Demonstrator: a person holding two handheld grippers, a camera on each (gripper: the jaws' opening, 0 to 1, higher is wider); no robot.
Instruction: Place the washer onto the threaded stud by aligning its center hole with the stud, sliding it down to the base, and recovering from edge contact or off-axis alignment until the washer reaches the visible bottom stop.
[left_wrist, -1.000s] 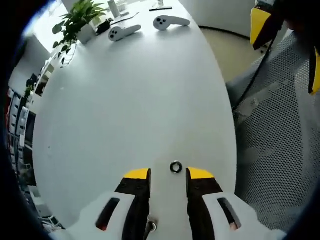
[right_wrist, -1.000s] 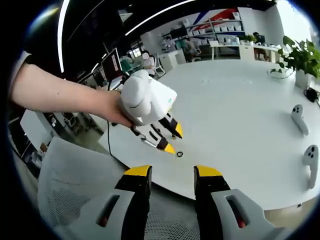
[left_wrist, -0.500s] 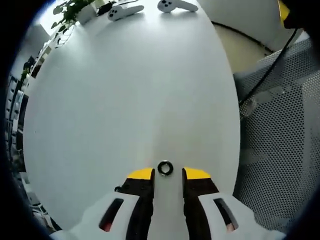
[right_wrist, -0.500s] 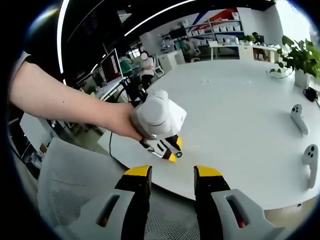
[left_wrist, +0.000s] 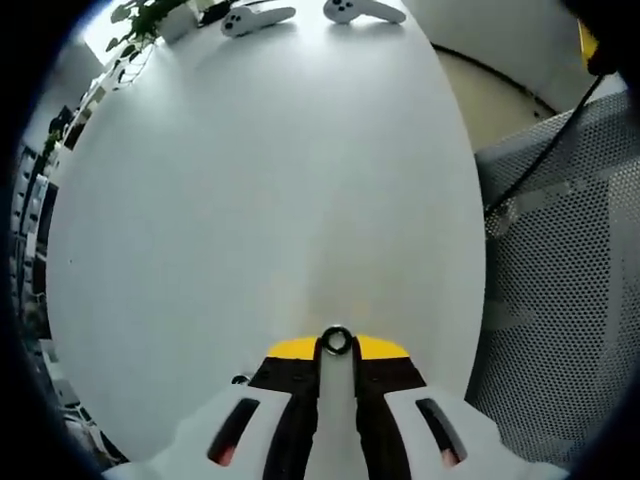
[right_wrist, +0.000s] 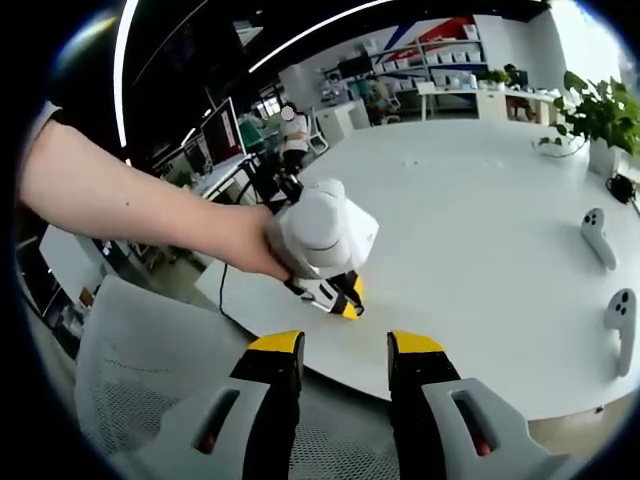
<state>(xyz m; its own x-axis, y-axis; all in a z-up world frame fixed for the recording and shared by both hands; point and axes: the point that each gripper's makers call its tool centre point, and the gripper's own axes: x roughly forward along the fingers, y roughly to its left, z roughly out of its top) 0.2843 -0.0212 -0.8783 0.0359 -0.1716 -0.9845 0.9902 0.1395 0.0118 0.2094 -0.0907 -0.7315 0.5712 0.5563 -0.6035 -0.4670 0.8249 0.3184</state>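
Jaws closed in since half a second ago: left gripper (left_wrist: 336, 348) now pinching washer (left_wrist: 336, 341) between yellow tips, down on white table (left_wrist: 250, 180) near its edge by mesh chair (left_wrist: 560, 300). Right gripper (right_wrist: 338, 345) hangs off that edge, jaws wide apart, holding nothing; it looks at left gripper (right_wrist: 345, 300) in person's hand (right_wrist: 235, 240). Washer: small metal ring, light, stiff, probably slippery. Grip outer rim, keep hole free. No stud spotted yet.

The table (left_wrist: 250, 180) lies bare ahead of the washer (left_wrist: 336, 341). Two controllers (left_wrist: 300, 13) and a plant (right_wrist: 600, 115) stand well apart at the far edge. A mesh chair (left_wrist: 560, 280) crowds the near edge.
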